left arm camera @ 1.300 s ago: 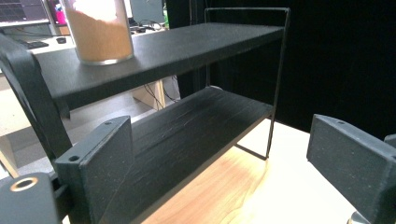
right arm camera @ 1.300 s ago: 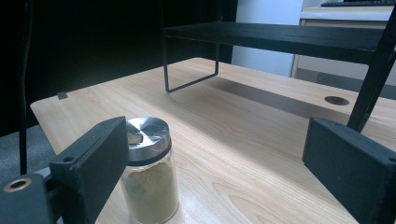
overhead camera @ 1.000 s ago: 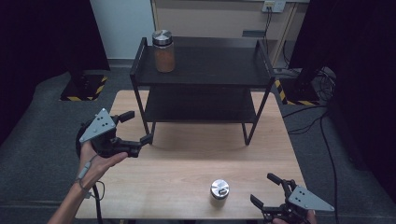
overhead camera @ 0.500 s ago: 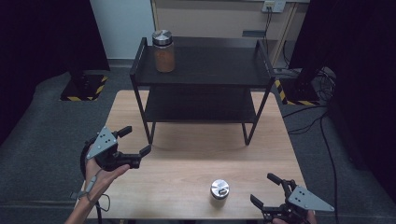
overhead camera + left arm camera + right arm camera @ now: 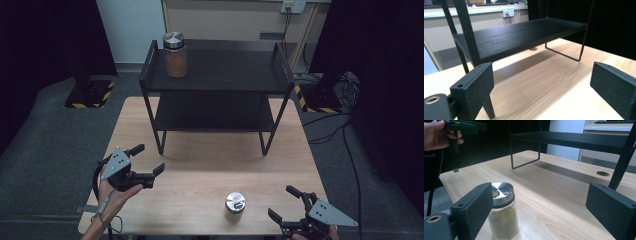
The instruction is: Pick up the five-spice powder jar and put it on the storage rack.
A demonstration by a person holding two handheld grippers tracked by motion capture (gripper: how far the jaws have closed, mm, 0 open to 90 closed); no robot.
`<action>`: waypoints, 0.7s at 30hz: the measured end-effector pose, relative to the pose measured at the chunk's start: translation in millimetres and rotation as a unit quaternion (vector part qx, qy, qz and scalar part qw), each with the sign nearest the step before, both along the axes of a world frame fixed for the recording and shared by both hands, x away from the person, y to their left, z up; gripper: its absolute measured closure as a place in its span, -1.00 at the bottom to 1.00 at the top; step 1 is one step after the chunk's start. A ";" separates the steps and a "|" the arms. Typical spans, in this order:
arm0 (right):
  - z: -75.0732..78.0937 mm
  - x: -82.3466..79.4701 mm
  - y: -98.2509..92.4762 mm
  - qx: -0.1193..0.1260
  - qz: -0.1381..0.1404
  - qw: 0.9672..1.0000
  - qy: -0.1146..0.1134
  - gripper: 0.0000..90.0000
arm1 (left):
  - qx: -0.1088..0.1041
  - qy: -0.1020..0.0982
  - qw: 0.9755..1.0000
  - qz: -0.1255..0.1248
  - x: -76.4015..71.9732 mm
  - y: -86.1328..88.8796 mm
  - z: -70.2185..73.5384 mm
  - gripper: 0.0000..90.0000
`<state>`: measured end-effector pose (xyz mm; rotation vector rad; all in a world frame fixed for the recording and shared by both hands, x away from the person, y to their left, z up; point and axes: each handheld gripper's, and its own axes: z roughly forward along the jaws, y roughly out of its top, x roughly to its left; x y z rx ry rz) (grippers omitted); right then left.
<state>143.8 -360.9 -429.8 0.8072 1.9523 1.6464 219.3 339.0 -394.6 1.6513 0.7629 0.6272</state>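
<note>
A small glass jar [image 5: 235,203] of tan powder with a metal lid stands near the table's front edge; the right gripper view shows this jar [image 5: 502,212] close beside its left jaw. My right gripper [image 5: 286,205] is open at the front right corner, to the right of the jar and apart from it. My left gripper [image 5: 148,159] is open over the table's left side, in front of the black shelf rack [image 5: 216,90], with nothing between its jaws. A taller jar [image 5: 175,55] of orange-brown contents stands on the rack's top shelf, at its left end.
The rack's lower shelf [image 5: 519,37] stretches across the left gripper view just above the wooden tabletop [image 5: 210,170]. Dark floor and black curtains surround the table. Cables [image 5: 330,135] lie on the floor to the right. The person's left hand [image 5: 439,136] and gripper are far off in the right gripper view.
My left gripper has sunk toward the tabletop and drawn nearer the table's front. The right gripper and both jars have stayed where they were.
</note>
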 end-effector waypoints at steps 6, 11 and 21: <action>0.2 0.1 0.2 0.000 0.001 1.000 0.001 -0.82 | 0.006 -0.001 1.000 0.011 -14.9 4.0 -12.7 -0.90; 0.3 0.0 0.5 0.000 0.000 1.000 0.001 -0.82 | 0.001 0.007 1.000 0.016 -25.7 9.8 -18.8 -0.90; 0.2 0.5 0.8 0.000 -0.001 1.000 0.002 -0.82 | -0.002 0.015 1.000 0.023 -48.4 20.0 -27.9 -0.90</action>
